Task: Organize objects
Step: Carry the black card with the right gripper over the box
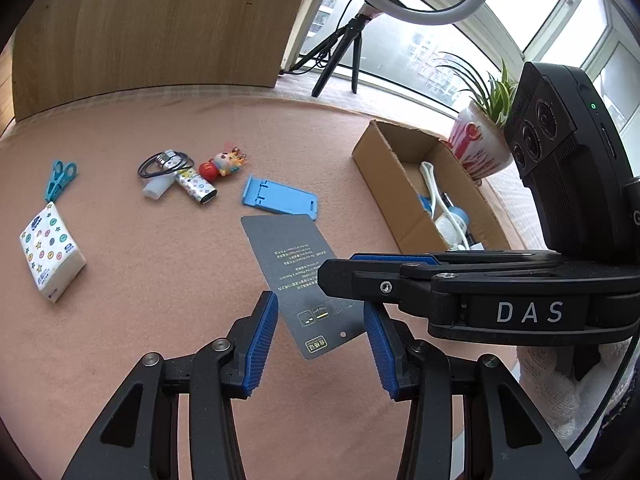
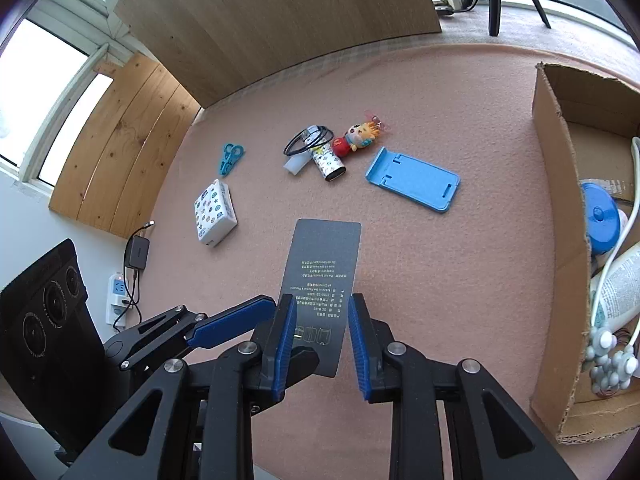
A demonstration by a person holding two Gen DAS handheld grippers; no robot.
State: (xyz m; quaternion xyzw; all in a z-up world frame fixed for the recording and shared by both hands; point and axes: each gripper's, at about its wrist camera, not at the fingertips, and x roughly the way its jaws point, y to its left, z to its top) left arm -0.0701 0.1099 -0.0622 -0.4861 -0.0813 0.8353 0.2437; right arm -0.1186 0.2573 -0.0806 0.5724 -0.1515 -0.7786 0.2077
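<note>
A grey printed card (image 1: 288,264) (image 2: 324,264) hangs above the pink cloth, and my left gripper (image 1: 320,304) is shut on its edges. One of that gripper's blue pads (image 2: 232,324) reaches the card's left edge in the right wrist view. My right gripper (image 2: 322,300) (image 1: 324,272) hovers just over the same card, its jaws a little apart and straddling it without pressing. Loose on the cloth lie a blue phone stand (image 1: 280,200) (image 2: 412,180), a patterned tube (image 1: 198,188), a coiled black cable (image 1: 164,162), a small doll (image 1: 222,162), a teal clip (image 1: 60,180) and a tissue pack (image 1: 50,252).
An open cardboard box (image 1: 384,164) (image 2: 560,200) at the right holds a white cable, a blue round thing and a tube. Behind it stands a potted plant (image 1: 476,148). A ring-light tripod (image 1: 344,52) and a wooden board (image 1: 160,28) close off the far side.
</note>
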